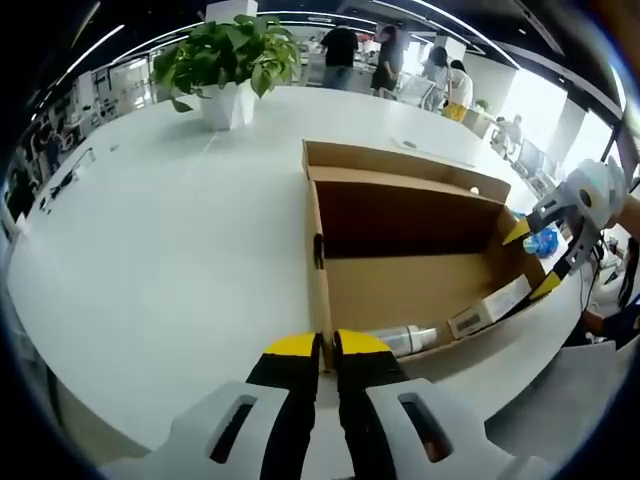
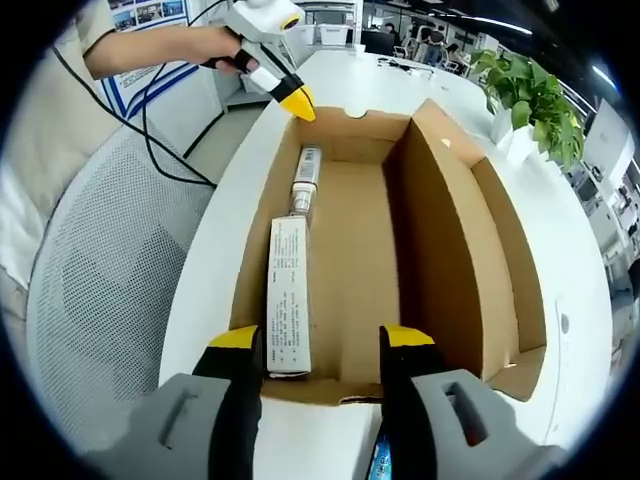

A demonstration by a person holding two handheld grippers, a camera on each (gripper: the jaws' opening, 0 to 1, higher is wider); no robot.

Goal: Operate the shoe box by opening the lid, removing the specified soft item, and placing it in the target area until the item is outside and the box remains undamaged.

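The brown cardboard shoe box (image 1: pixel 400 290) lies open on the white table, its lid (image 1: pixel 400 165) folded back beside it. Inside lie a long white carton (image 2: pixel 287 300) and a white tube (image 2: pixel 305 180); the same tube (image 1: pixel 405 338) is near my left jaws. My left gripper (image 1: pixel 327 345) is shut on the box's end wall at a corner, and this gripper (image 2: pixel 295 100) is seen at the box's far end. My right gripper (image 2: pixel 320 340) stands open, its jaws straddling the opposite end wall. A small blue thing (image 1: pixel 543 242) shows between the right gripper's (image 1: pixel 532 258) jaws.
A potted plant (image 1: pixel 230 60) stands on the white table (image 1: pixel 150 230) beyond the box. A grey mesh chair (image 2: pixel 100 300) sits beside the table edge, under a person's arm (image 2: pixel 150 50) and a cable. People stand far behind.
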